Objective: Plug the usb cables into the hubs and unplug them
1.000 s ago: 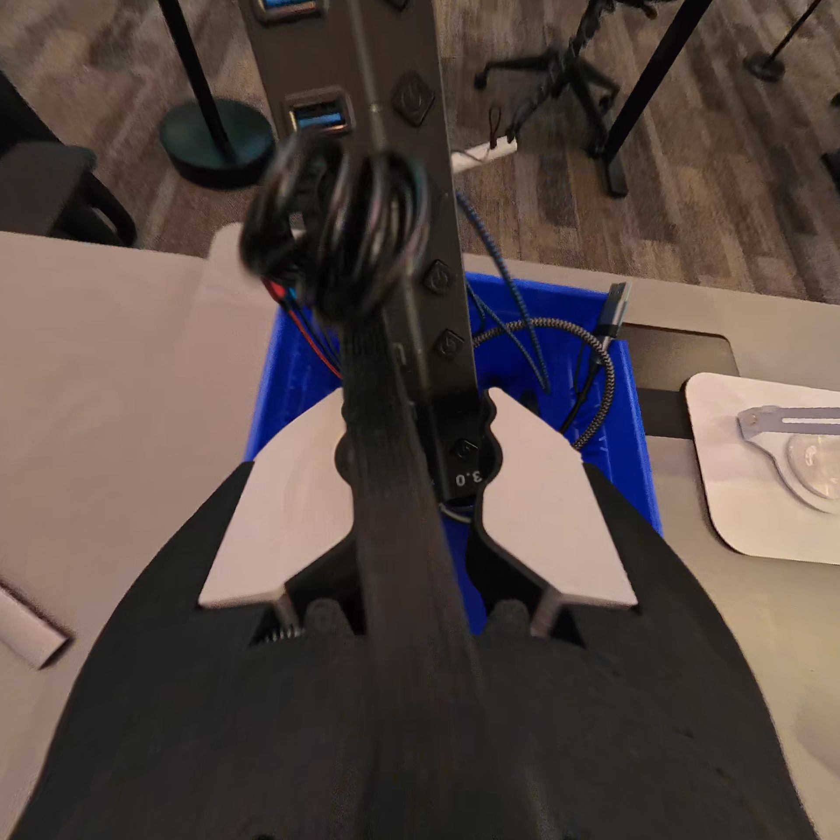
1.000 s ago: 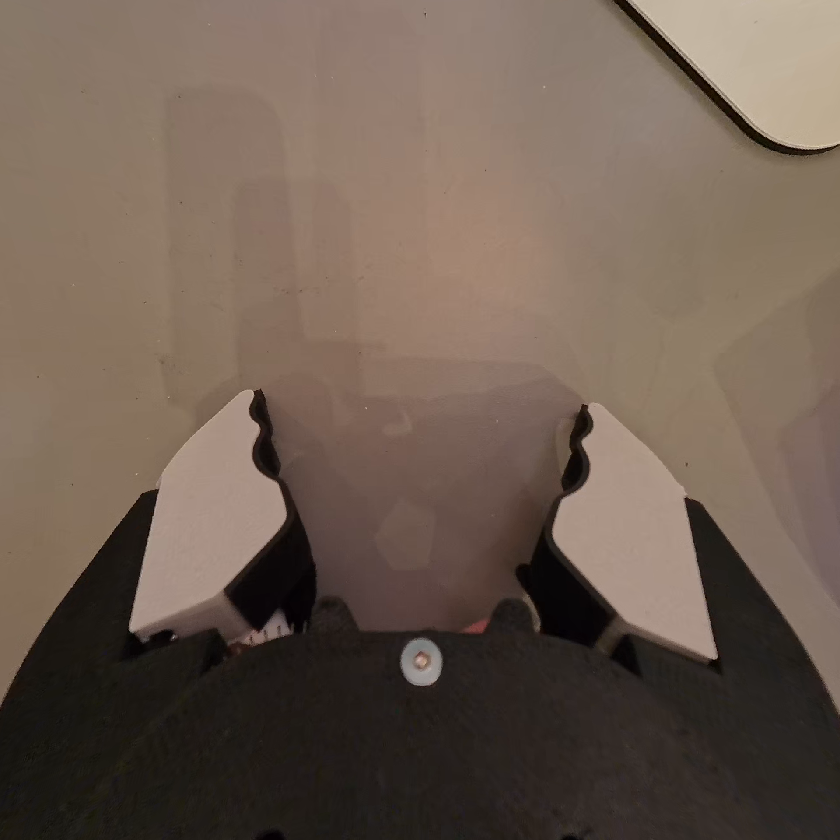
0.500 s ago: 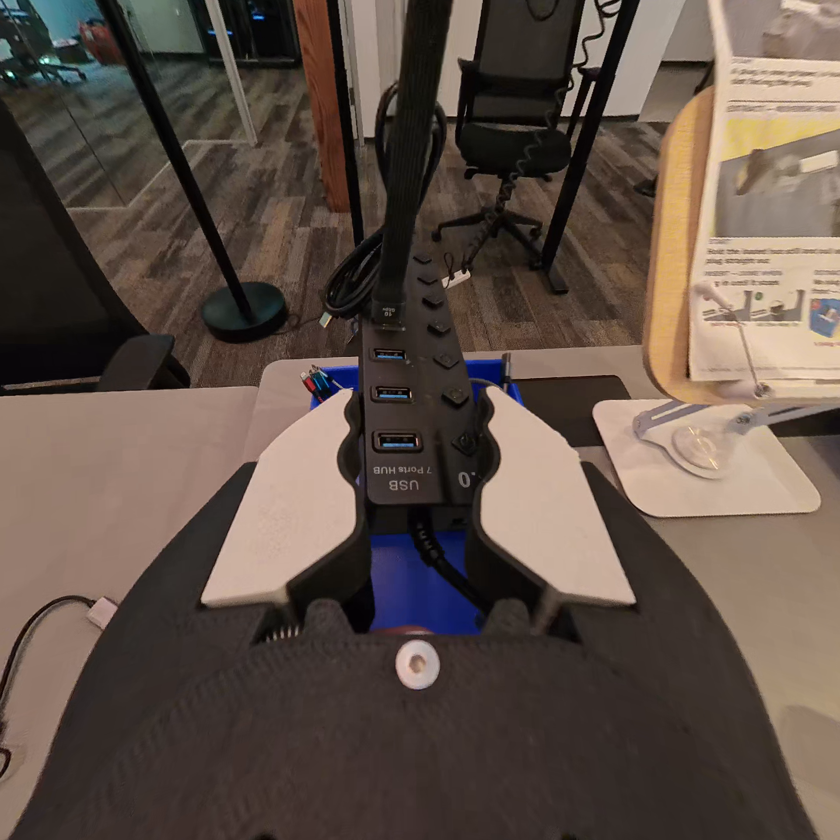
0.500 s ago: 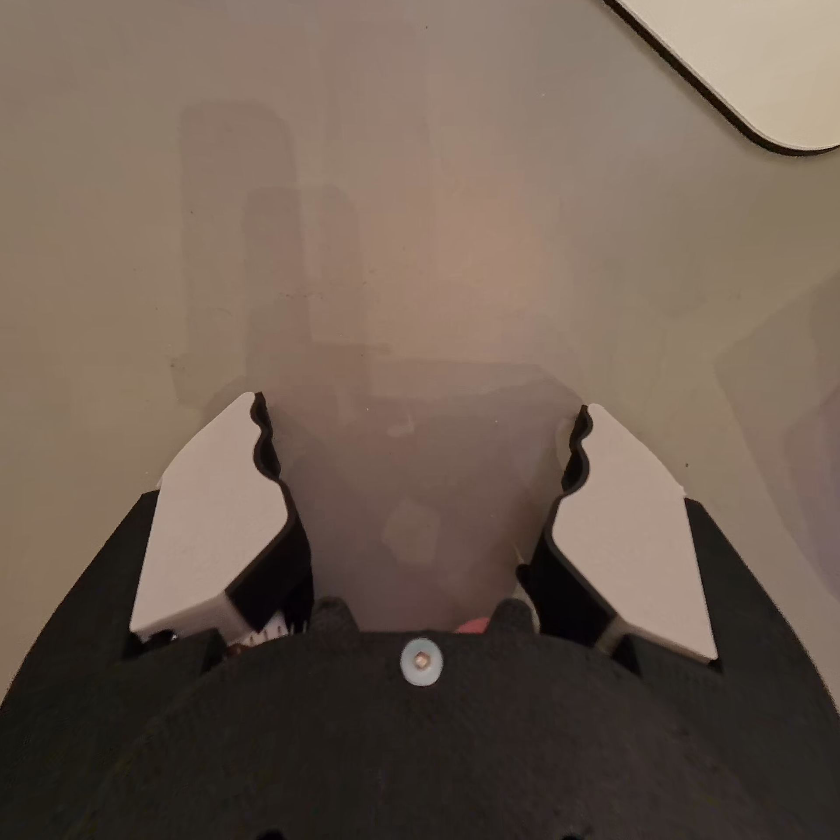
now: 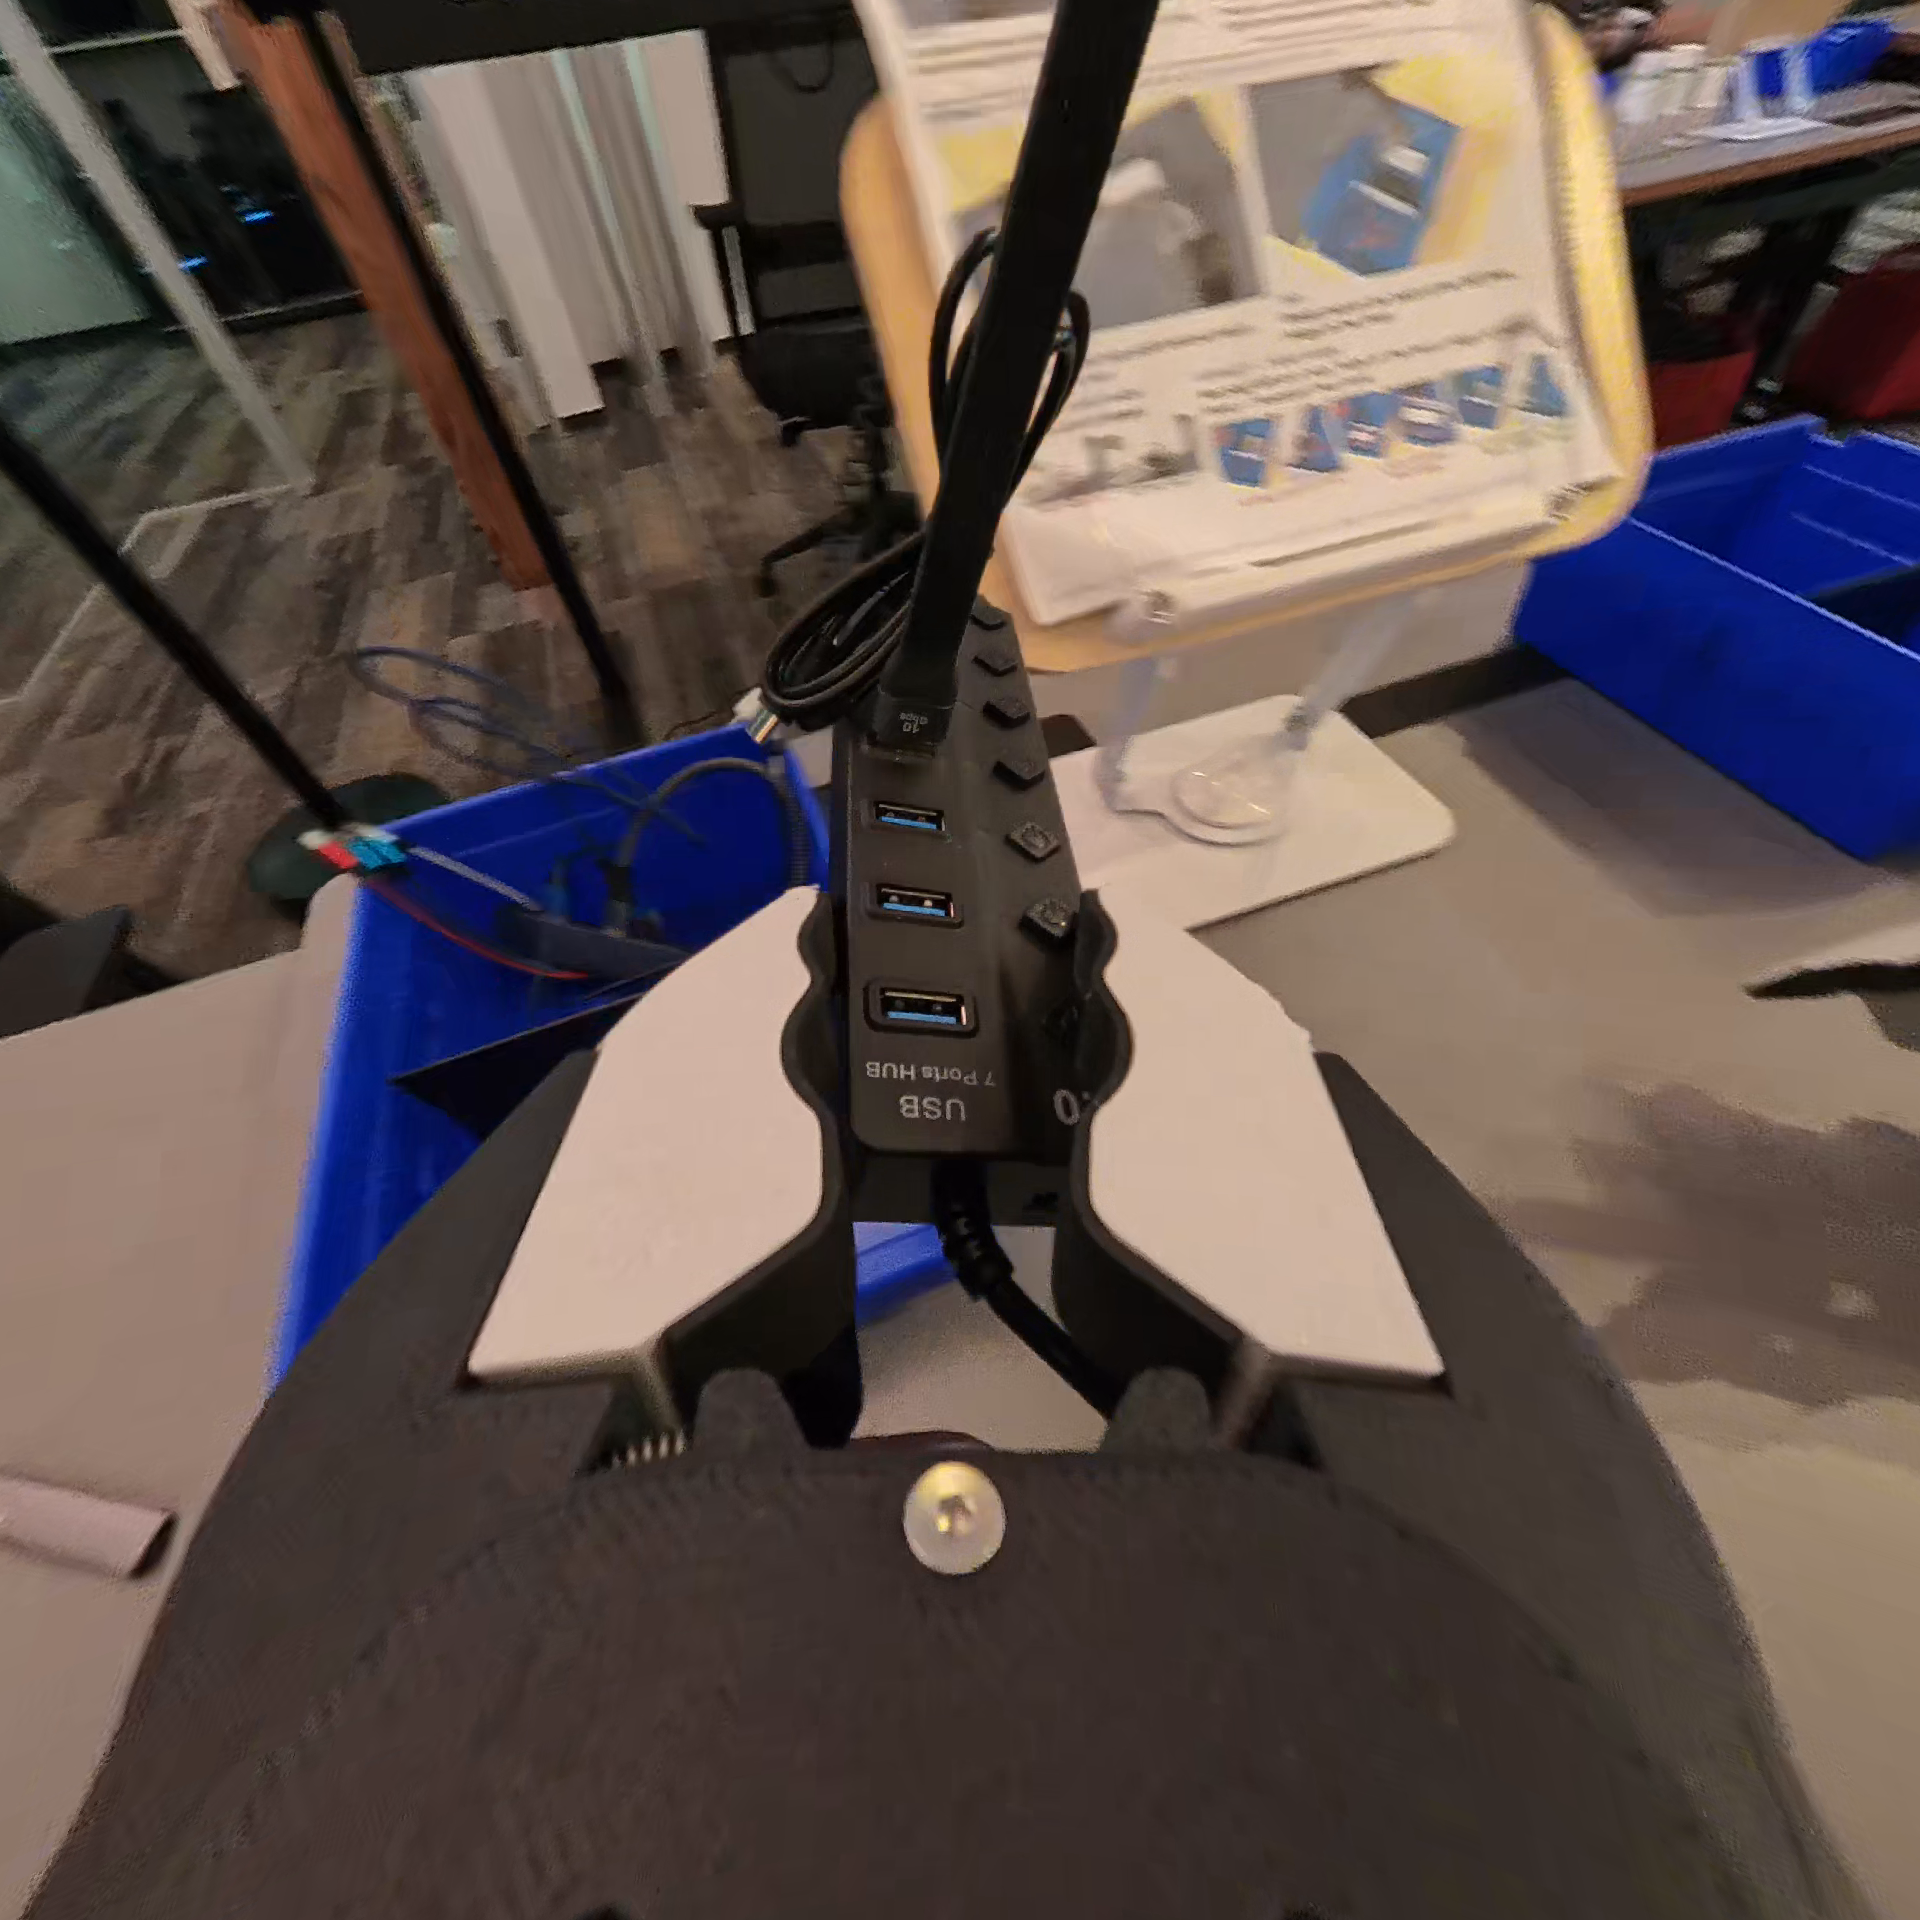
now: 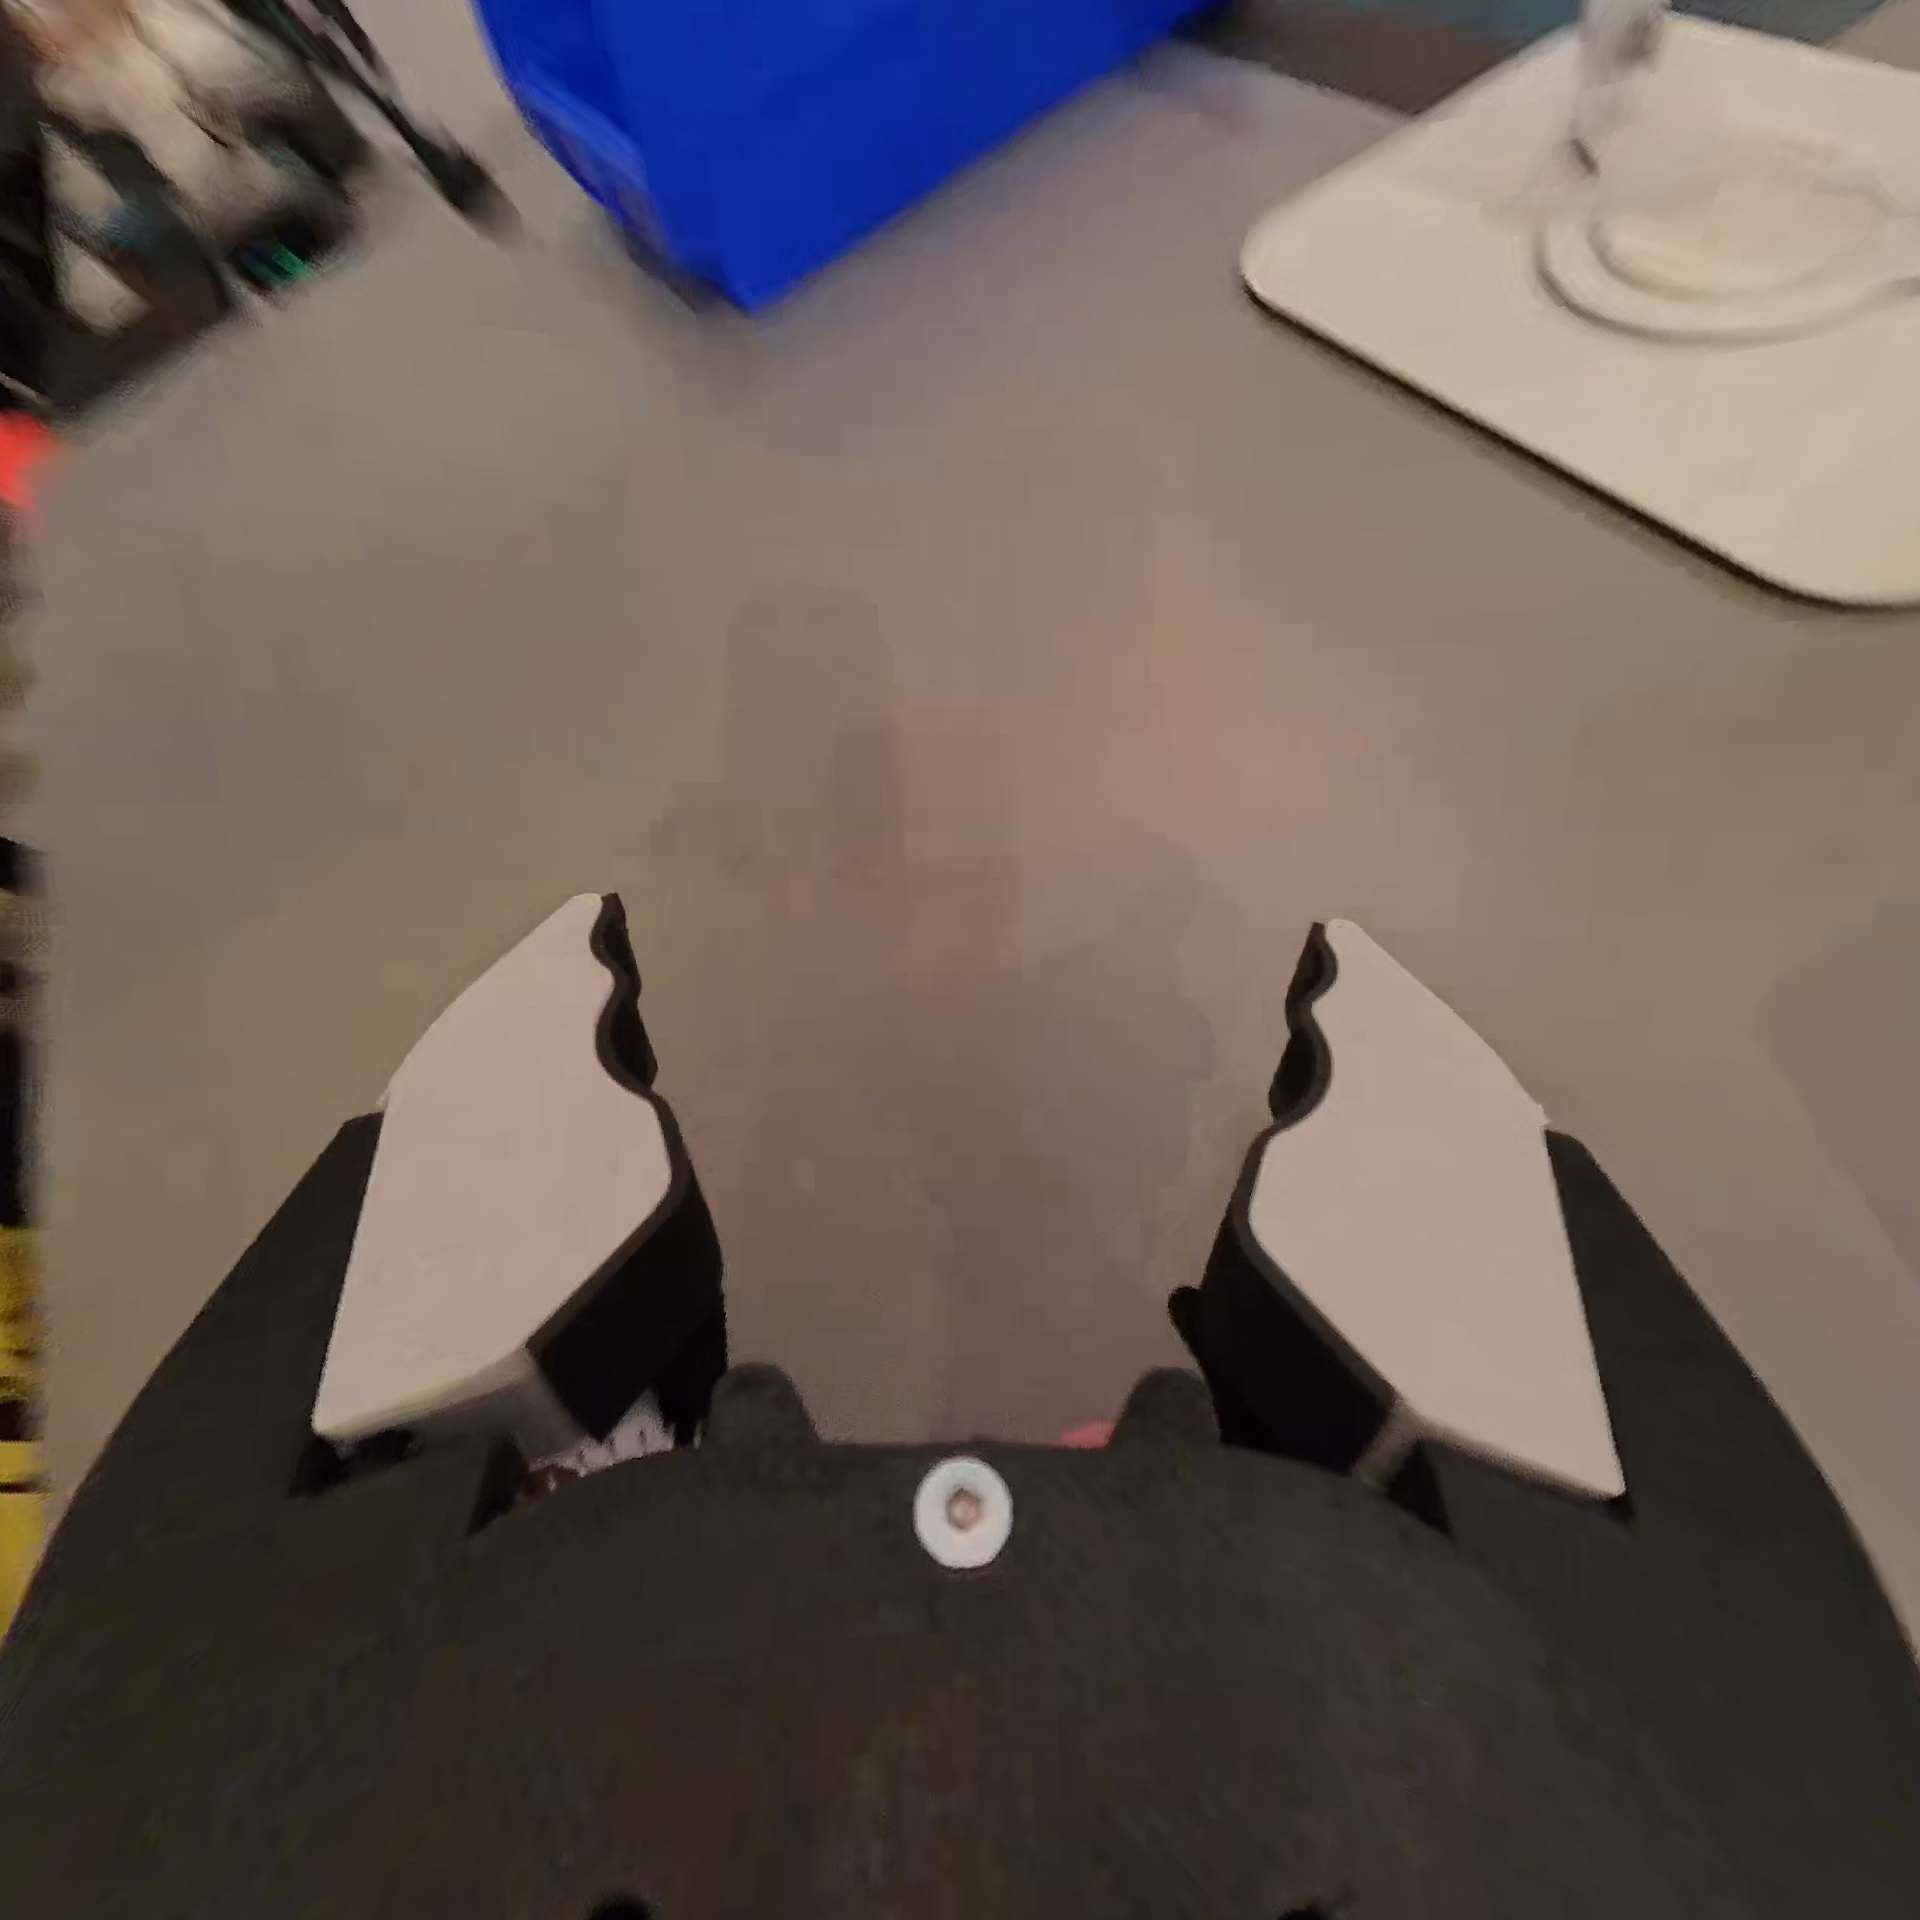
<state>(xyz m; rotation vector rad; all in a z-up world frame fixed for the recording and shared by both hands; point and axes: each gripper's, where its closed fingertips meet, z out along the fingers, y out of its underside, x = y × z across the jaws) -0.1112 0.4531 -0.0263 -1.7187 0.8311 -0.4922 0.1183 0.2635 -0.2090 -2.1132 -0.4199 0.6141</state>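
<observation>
Hub (image 5: pixel 940 987) is clamped in left gripper (image 5: pixel 951 935), long axis running straight ahead (flat cable (image 5: pixel 1023 343) plugged at far end); right gripper (image 6: pixel 961 925) is held wide open over bare table (image 6: pixel 935 644), nothing grasped

Left tool (image 5: pixel 951 997) clamped, right tool (image 6: pixel 961 997) — jaws wide

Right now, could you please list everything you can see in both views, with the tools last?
USB hub: one, black, clamped between the left tool's fingers.
Flat cable: one, black, plugged into the hub's far port.
Coiled cable: one, black, hanging behind the hub.
Bins: two, blue, one left with loose wires, another far right.
Instruction board: one, on a white stand base.
Table: grey.
Left tool: gripping the hub.
Right tool: open, empty, over the table.
</observation>
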